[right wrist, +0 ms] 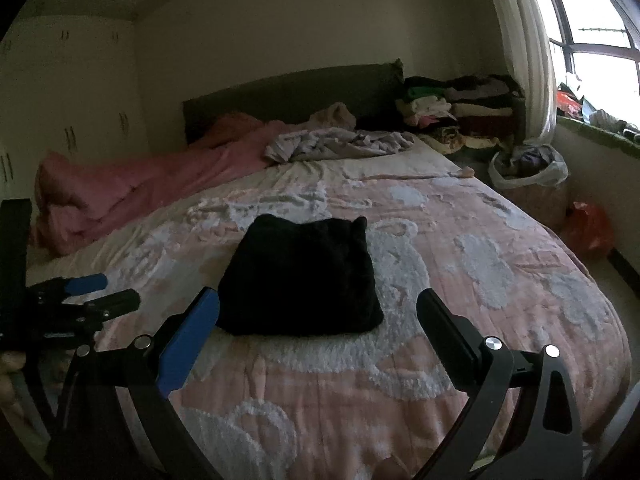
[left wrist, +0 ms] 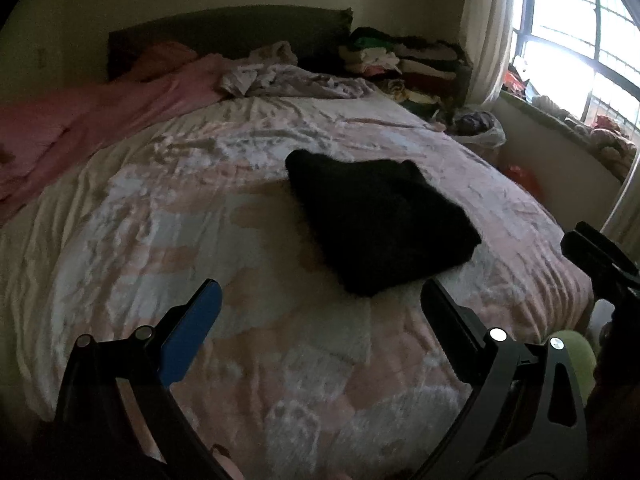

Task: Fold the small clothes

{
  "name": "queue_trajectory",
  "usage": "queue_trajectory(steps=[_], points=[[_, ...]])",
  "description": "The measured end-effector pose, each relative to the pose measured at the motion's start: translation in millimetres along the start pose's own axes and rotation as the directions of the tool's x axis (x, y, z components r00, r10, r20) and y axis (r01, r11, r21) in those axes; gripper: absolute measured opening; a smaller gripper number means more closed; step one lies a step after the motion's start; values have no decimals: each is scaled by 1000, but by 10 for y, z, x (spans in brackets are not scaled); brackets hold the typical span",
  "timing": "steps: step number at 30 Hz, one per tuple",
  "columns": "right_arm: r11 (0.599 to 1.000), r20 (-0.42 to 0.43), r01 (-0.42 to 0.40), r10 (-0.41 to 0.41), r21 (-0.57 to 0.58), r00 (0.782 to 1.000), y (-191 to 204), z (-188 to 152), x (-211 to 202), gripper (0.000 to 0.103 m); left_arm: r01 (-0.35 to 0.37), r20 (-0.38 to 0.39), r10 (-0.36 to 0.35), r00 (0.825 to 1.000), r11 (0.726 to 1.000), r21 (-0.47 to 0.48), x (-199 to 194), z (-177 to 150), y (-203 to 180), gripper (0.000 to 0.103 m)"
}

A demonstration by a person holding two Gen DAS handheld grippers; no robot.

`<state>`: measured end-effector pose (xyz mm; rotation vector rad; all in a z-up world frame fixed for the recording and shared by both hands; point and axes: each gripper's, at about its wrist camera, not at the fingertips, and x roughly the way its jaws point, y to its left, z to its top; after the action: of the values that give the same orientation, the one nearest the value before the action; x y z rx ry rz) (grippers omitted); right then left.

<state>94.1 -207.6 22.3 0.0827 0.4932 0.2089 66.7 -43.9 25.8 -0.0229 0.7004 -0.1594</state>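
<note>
A black garment [left wrist: 378,222] lies folded into a compact rectangle on the pink and white bedspread [left wrist: 200,200]; it also shows in the right wrist view [right wrist: 302,280]. My left gripper [left wrist: 320,296] is open and empty, held just short of the garment's near edge. My right gripper [right wrist: 318,304] is open and empty, its jaws to either side of the garment's near edge and above the bed. The left gripper shows at the left edge of the right wrist view [right wrist: 104,290]. Part of the right gripper shows at the right edge of the left wrist view [left wrist: 600,256].
A pink blanket [right wrist: 132,196] and a crumpled grey sheet [right wrist: 340,142] lie at the head of the bed. Stacked clothes [right wrist: 460,112] sit by the headboard. A plastic bag of clothes [right wrist: 528,168] and an orange bag [right wrist: 588,228] stand on the floor under the window.
</note>
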Motion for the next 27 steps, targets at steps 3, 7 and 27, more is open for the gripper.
queue_trajectory(steps=[3, 7, 27], points=[[1000, -40, 7, -8, -21, 999, 41, -107, 28, 98, -13, -23, 13, 1000, 1000, -2, -14, -138, 71, 93], [1000, -86, 11, -14, -29, 996, 85, -278, 102, 98, -26, -49, 25, 999, 1000, -12, -2, -292, 149, 93], [998, -154, 37, -44, -43, 987, 188, -447, 294, 98, -55, -84, 49, 995, 996, -72, 98, -434, 331, 93]])
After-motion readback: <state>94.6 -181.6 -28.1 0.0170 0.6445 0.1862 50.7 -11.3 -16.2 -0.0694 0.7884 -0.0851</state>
